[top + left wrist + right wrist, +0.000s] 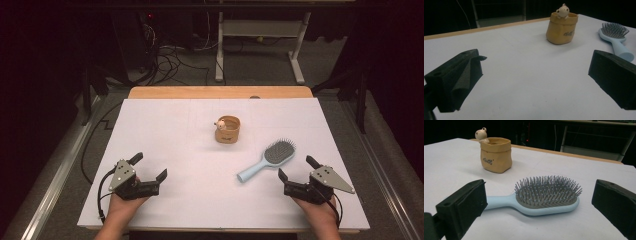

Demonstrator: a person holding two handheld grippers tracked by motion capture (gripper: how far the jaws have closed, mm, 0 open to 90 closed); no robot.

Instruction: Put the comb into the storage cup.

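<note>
Both grippers — left gripper [150, 166], right gripper [295, 167] — gape empty; hairbrush [266, 159] nearest the right.

Left gripper [151, 166] and right gripper [296, 167] both gape wide, empty

hairbrush [616, 40] cut off at right edge, pot [495, 155] lettering too small to read
</note>
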